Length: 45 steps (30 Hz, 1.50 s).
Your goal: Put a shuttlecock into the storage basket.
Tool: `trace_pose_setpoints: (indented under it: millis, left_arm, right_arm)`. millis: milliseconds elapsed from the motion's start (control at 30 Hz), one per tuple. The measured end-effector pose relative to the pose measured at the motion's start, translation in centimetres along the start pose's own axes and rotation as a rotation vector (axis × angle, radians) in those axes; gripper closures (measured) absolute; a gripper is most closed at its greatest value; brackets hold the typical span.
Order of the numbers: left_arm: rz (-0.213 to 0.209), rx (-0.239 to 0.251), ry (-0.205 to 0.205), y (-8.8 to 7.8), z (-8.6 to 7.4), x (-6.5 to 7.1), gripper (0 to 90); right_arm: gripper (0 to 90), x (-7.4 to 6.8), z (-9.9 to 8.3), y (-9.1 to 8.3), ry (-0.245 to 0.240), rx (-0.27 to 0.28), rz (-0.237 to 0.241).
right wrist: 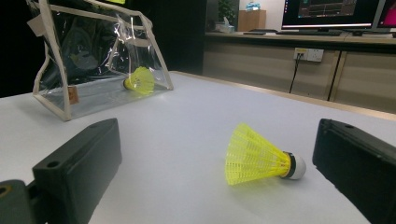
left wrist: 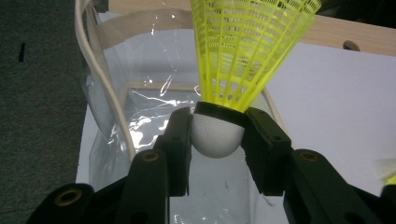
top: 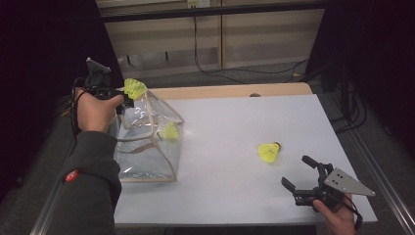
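Observation:
My left gripper point(top: 126, 97) point(left wrist: 217, 135) is shut on the white cork head of a yellow shuttlecock point(top: 134, 88) point(left wrist: 243, 51), held just above the open top of a clear plastic bag point(top: 147, 139) point(left wrist: 140, 107) at the table's left. A second yellow shuttlecock point(top: 169, 131) point(right wrist: 139, 80) lies inside that bag point(right wrist: 93, 60). A third shuttlecock point(top: 269, 152) point(right wrist: 259, 161) lies on its side on the white table, right of centre. My right gripper point(top: 298, 172) point(right wrist: 219, 158) rests open near the front right corner, with the third shuttlecock a little beyond its jaws.
The white tabletop point(top: 235, 127) ends in a wooden strip point(top: 230, 91) at the far edge. Cables point(top: 244, 71) run over the floor behind it. A cabinet with a wall socket point(right wrist: 308, 54) and monitors point(right wrist: 327, 11) stands beyond the table.

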<state>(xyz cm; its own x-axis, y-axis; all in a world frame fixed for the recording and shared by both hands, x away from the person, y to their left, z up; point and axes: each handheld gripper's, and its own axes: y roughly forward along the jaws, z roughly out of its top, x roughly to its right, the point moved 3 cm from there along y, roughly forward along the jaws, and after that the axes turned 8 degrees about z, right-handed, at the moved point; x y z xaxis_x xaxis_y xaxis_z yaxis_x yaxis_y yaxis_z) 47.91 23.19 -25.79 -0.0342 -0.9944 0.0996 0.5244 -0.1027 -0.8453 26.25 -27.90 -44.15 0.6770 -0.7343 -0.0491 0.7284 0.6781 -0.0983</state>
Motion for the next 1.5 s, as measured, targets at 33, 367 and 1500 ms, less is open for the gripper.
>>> trace_pose_setpoints:
  millis: [33, 367, 1500]
  left_arm:
    - [0.003, 0.002, -0.005, 0.1, 0.0, 0.0, 63.3]
    - [0.02, 0.007, -0.015, 1.3, 0.0, -0.1, 62.9]
    - [-0.101, 0.02, 0.134, -1.0, 0.0, 2.7, 39.8]
  right_arm:
    - [1.0, 0.0, 0.0, 0.0, 0.0, 0.0, 0.0]
    - [1.0, 0.0, 0.0, 0.0, 0.0, 0.001, 0.0]
    - [1.0, 0.0, 0.0, 0.0, -0.002, -0.002, -0.002]
